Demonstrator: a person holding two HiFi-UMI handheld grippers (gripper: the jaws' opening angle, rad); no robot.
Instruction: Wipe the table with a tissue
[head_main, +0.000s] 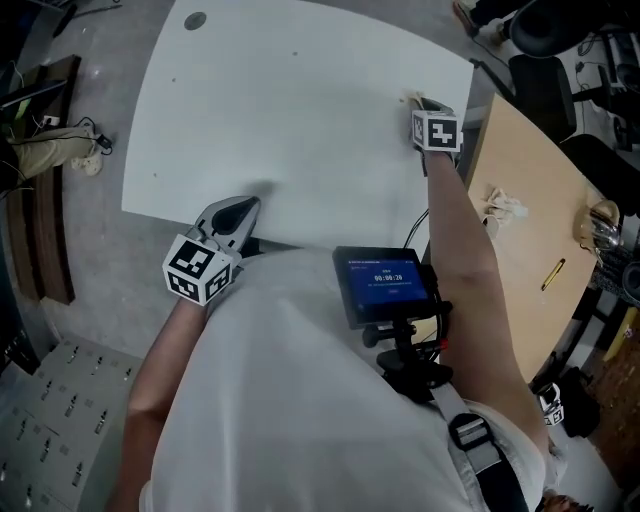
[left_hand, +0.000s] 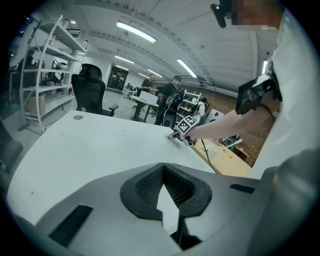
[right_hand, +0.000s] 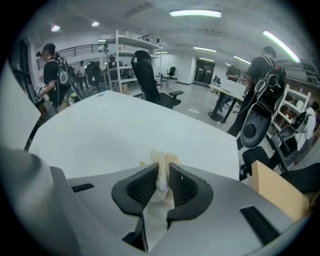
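The white table (head_main: 290, 110) fills the upper middle of the head view. My right gripper (head_main: 424, 104) rests at its right edge, shut on a crumpled cream tissue (right_hand: 163, 172) that pokes out between the jaws and touches the white table (right_hand: 130, 135). A tiny yellowish speck (right_hand: 142, 163) lies just left of the tissue. My left gripper (head_main: 241, 211) sits at the table's near edge, jaws closed with nothing between them. From the left gripper view, the right gripper (left_hand: 176, 135) and forearm show across the table (left_hand: 90, 145).
A wooden table (head_main: 530, 230) stands to the right with a crumpled tissue wad (head_main: 503, 207), a yellow pen (head_main: 553, 273) and a glass object (head_main: 597, 225). Black office chairs (head_main: 545, 80) are at the far right. A round cable hole (head_main: 195, 20) marks the table's far corner.
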